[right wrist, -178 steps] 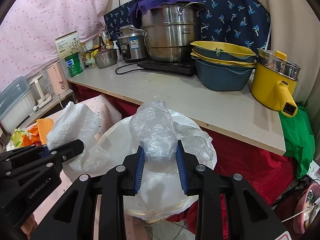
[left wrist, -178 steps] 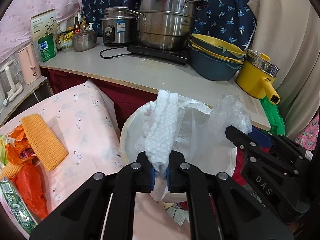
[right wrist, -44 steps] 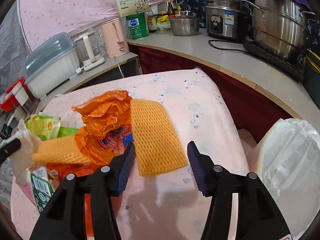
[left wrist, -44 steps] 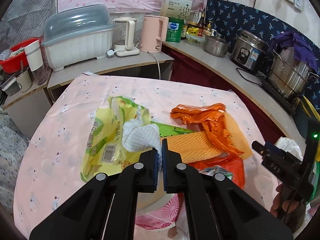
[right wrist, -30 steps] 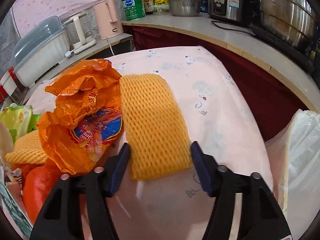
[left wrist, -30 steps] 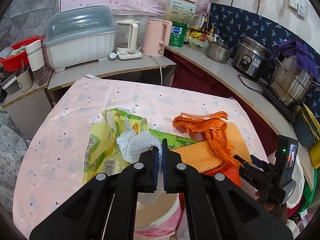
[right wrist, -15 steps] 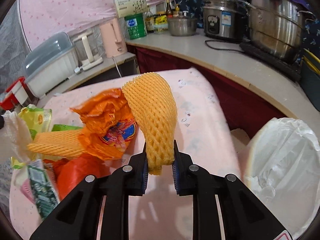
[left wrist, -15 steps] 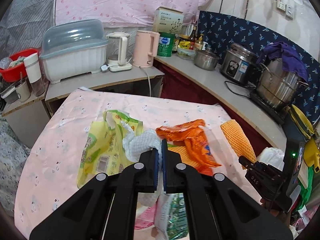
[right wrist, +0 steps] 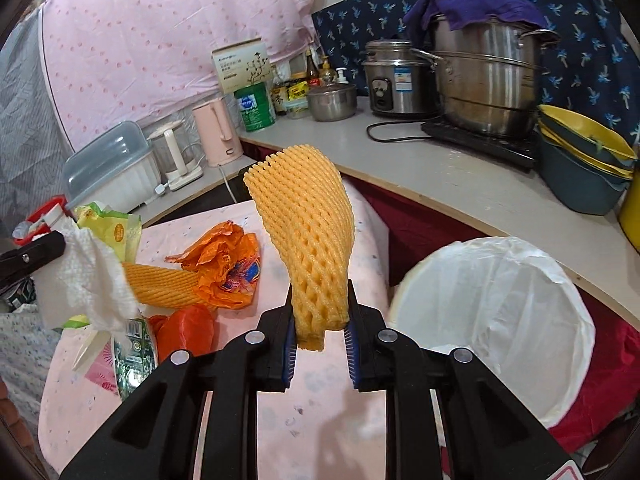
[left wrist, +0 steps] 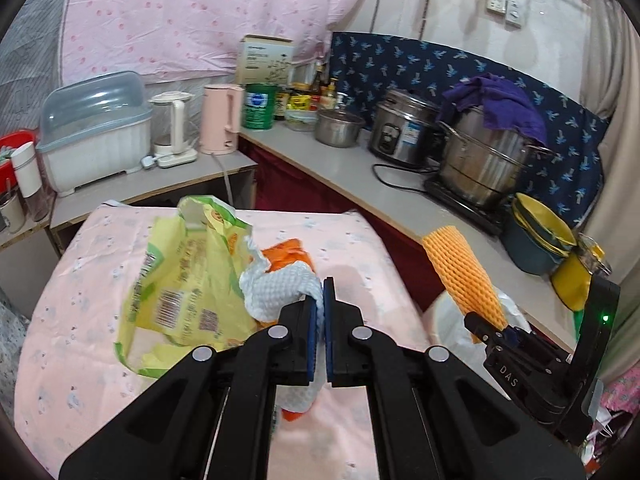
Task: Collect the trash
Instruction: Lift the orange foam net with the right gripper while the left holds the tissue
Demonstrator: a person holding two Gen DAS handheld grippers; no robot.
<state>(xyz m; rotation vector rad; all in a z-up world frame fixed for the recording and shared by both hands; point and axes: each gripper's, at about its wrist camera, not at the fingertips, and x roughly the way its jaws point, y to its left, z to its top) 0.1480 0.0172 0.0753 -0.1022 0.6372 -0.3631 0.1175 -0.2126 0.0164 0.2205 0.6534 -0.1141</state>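
Left gripper (left wrist: 321,312) clenched on white tissue (left wrist: 276,292), raised above the table (left wrist: 352,240). Right gripper (right wrist: 319,334) clamps orange foam net (right wrist: 308,240), beside the table, near the lined bin (right wrist: 496,304).

Orange foam net (right wrist: 308,236), white tissue (left wrist: 280,288)

The net sleeve (right wrist: 308,240) is matt yellow foam mesh, ribbed and springy-looking. The tissue (left wrist: 280,288) is white paper with a dimpled, embossed surface. The wrapper (right wrist: 224,268) is glossy, crinkled orange plastic film; the bag (left wrist: 180,280) is shiny yellow-green film. The bin liner (right wrist: 500,292) is thin translucent white plastic. The pot (right wrist: 484,76) is brushed steel. The tablecloth (left wrist: 80,360) is matt pink cloth.
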